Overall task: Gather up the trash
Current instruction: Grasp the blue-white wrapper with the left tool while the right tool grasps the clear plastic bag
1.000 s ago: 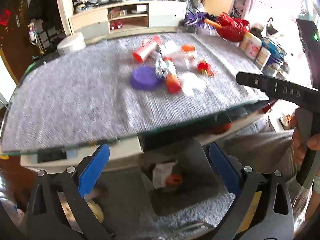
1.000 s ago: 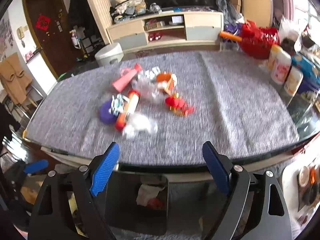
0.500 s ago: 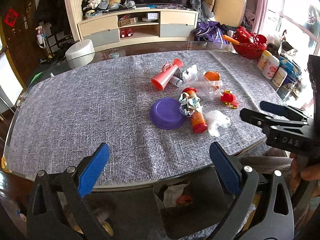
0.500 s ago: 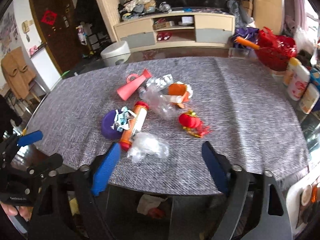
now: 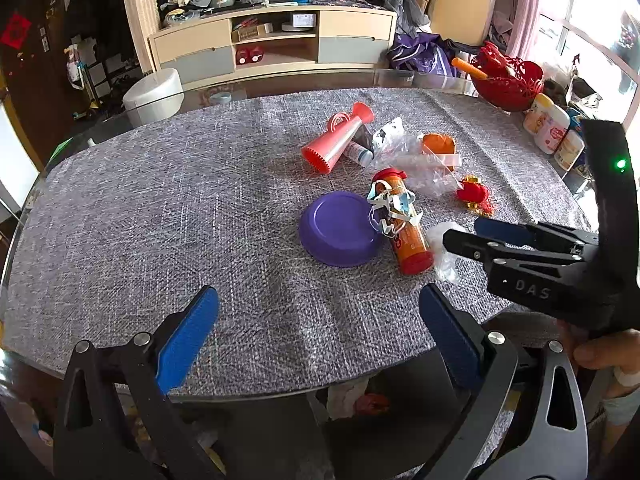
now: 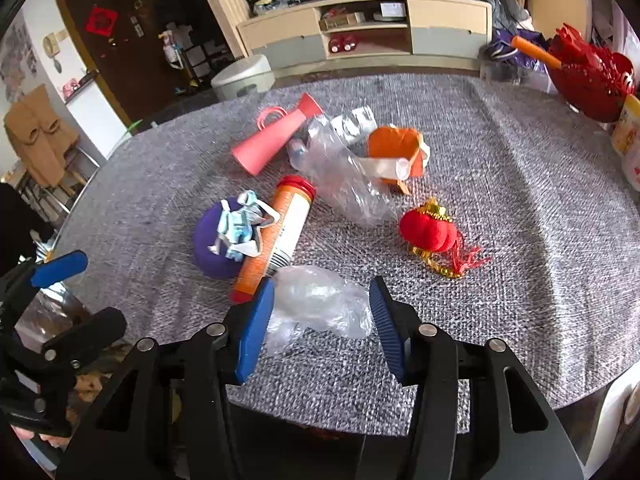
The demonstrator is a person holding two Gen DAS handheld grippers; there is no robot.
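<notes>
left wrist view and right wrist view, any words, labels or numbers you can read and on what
"DAS" on the right gripper, on its black body.
Orange tube: white label print too small to read.
White bottles by the table edge: labels blurred.
Red door sign: not legible.

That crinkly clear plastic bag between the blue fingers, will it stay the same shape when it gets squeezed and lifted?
Probably not. The clear plastic bag looks thin and crumpled, so it should squash flat between the right gripper's open jaws and then hang limp. It seems very light, lying loosely puffed on the gray tablecloth. The glossy film might slip unless pinched firmly.
</notes>
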